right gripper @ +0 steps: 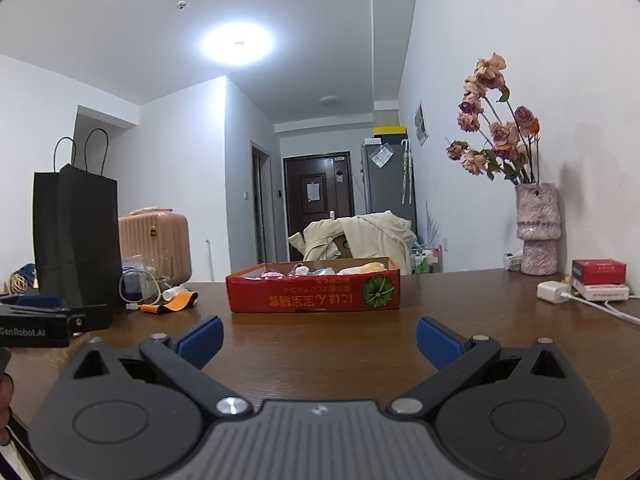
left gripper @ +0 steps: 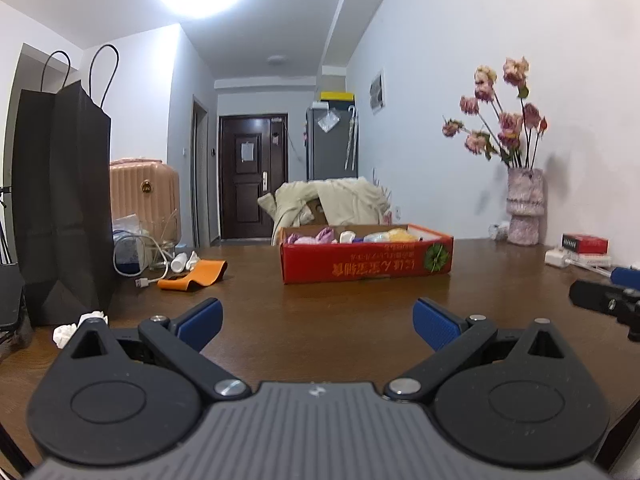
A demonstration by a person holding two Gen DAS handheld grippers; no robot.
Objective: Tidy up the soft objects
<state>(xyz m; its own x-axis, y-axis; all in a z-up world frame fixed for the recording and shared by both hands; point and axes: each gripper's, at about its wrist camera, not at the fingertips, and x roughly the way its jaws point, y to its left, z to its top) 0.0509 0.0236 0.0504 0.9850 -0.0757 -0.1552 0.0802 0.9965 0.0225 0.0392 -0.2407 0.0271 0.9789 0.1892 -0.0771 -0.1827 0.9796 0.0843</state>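
Observation:
A shallow red cardboard box [left gripper: 366, 264] stands on the brown table [left gripper: 320, 320], holding several soft objects in pink, white and yellow [left gripper: 352, 236]. It also shows in the right wrist view [right gripper: 312, 292]. My left gripper [left gripper: 318, 320] is open and empty, low over the table, a short way in front of the box. My right gripper [right gripper: 319, 340] is open and empty, also in front of the box. Each gripper's body shows at the edge of the other's view: the right one [left gripper: 608, 300], the left one [right gripper: 44, 322].
A tall black paper bag [left gripper: 60, 200] stands at the left with crumpled white tissue [left gripper: 76, 326] at its foot. Cables, a small bottle and an orange strap [left gripper: 196, 274] lie left of the box. A vase of dried roses [left gripper: 524, 208] and small boxes with a charger [right gripper: 596, 284] stand at the right.

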